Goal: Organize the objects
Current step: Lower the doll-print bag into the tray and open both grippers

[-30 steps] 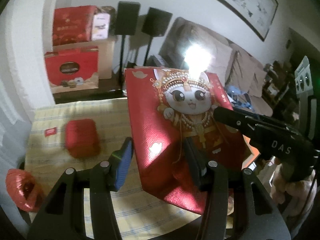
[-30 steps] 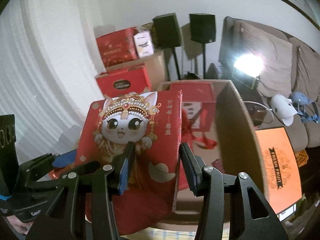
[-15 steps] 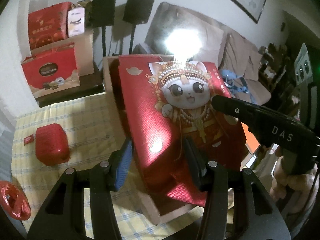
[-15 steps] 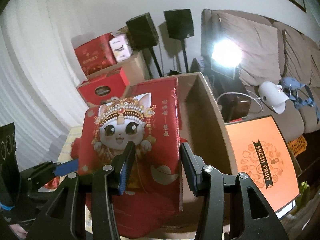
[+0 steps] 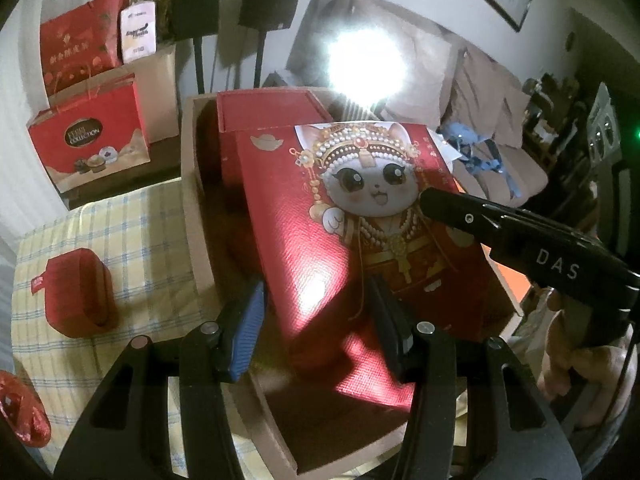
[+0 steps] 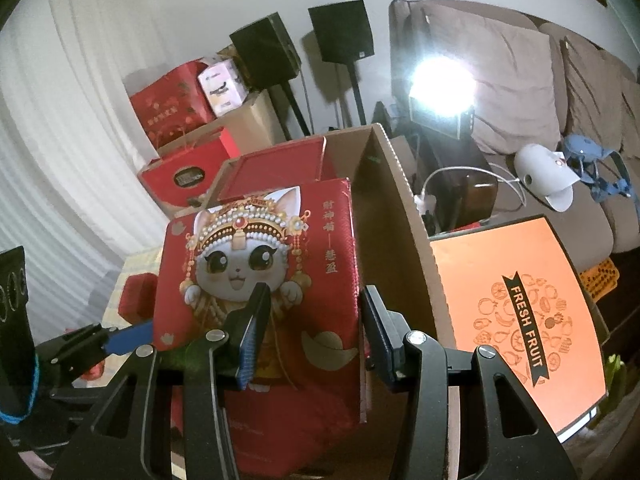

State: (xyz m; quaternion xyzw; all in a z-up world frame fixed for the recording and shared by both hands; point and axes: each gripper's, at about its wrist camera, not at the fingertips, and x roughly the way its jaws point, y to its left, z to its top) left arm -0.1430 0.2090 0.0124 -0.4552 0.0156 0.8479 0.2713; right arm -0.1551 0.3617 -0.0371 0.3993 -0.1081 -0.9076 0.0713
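A red gift box with a crowned cat picture (image 5: 360,216) (image 6: 256,264) hangs tilted, its lower end inside an open cardboard carton (image 5: 192,208) (image 6: 396,240). My left gripper (image 5: 316,304) is shut on the box's near end. My right gripper (image 6: 314,304) is shut on the box's other side, and its black body (image 5: 520,240) crosses the left wrist view. The left gripper's blue pad (image 6: 128,336) shows at the lower left of the right wrist view. A flat red box (image 5: 272,112) (image 6: 280,168) stands at the carton's far end.
A small red case (image 5: 78,292) and a shiny red ball (image 5: 20,412) lie on the yellow checked cloth (image 5: 140,220). The carton's orange lid (image 6: 512,300) hangs at its right. Red gift bags (image 5: 88,140), two speakers on stands, a bright lamp and a sofa stand behind.
Both grippers have carried the cat box forward and down, from above the table into the carton. The grips have not altered.
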